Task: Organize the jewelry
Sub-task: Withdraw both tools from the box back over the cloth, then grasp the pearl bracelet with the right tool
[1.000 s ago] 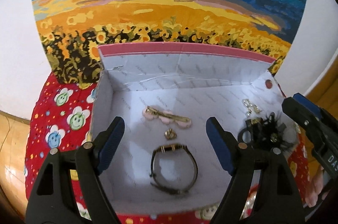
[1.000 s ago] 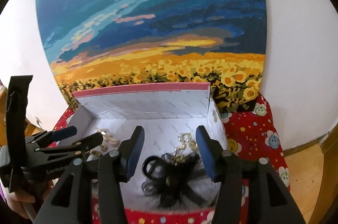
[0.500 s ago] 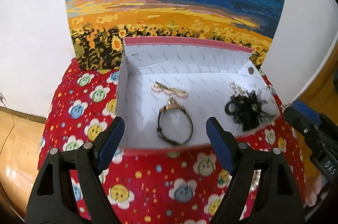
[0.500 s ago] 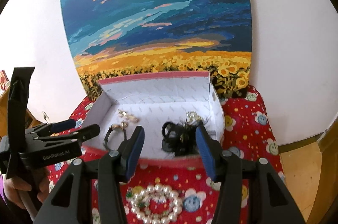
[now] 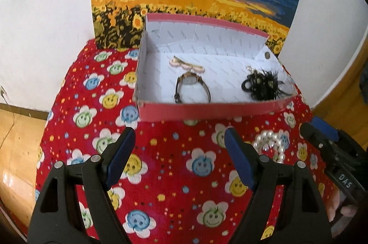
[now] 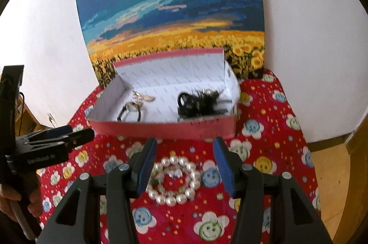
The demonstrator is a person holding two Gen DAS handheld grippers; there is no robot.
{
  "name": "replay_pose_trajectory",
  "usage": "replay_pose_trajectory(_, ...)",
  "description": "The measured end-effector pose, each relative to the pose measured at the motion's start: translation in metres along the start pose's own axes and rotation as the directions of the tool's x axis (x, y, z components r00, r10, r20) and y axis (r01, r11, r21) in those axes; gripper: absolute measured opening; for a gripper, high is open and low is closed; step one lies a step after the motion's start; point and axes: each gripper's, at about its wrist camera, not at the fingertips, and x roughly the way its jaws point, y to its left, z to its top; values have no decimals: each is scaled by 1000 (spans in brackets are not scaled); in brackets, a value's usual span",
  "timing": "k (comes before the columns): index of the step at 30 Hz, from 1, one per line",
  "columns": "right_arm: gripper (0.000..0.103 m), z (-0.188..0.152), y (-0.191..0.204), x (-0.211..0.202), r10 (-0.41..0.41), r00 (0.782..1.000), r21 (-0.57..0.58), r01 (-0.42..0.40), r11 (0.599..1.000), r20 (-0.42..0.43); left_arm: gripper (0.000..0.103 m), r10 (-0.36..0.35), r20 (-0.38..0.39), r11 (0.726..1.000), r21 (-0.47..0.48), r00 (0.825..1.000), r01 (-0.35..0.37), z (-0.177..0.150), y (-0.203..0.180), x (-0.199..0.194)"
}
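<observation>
Both grippers, left and right, gape empty; white pearl bracelet lies on red smiley-print cloth before the pink-rimmed cardboard box.

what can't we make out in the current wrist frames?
- Watch: left view, box front wall cuts off its lower band; dial too small to read.
- Black feathery piece: right view, motion blur; type unclear.
- Pearl bracelet: right view, partly behind right claw finger; left view, mostly hidden by left claw finger.
- Small gold item beside the black piece: too small.
</observation>
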Motion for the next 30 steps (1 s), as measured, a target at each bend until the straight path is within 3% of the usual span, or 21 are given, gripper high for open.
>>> replay_pose_trajectory(9,53,-30,-14,17,-8,996,51,13,999,-87,78,9,-21,1000,4,1000,-9,-18,2,6)
replay_pose_trajectory(14,35,-37,-16,26,-7,991,49,13,999,-130,78,6,-43,1000,-5,999,-6,-25,3,12)
replay_pose_trajectory(17,29,-39,-17,30,-14,990,36,19,999,-141,78,3,-50,1000,-2,999,-3,-27,2,15)
replay_pose_trajectory(30,22,-37,-12,44,-7,987,10,8,1000,-162,78,-1,-66,1000,4,998,1,-32,2,22)
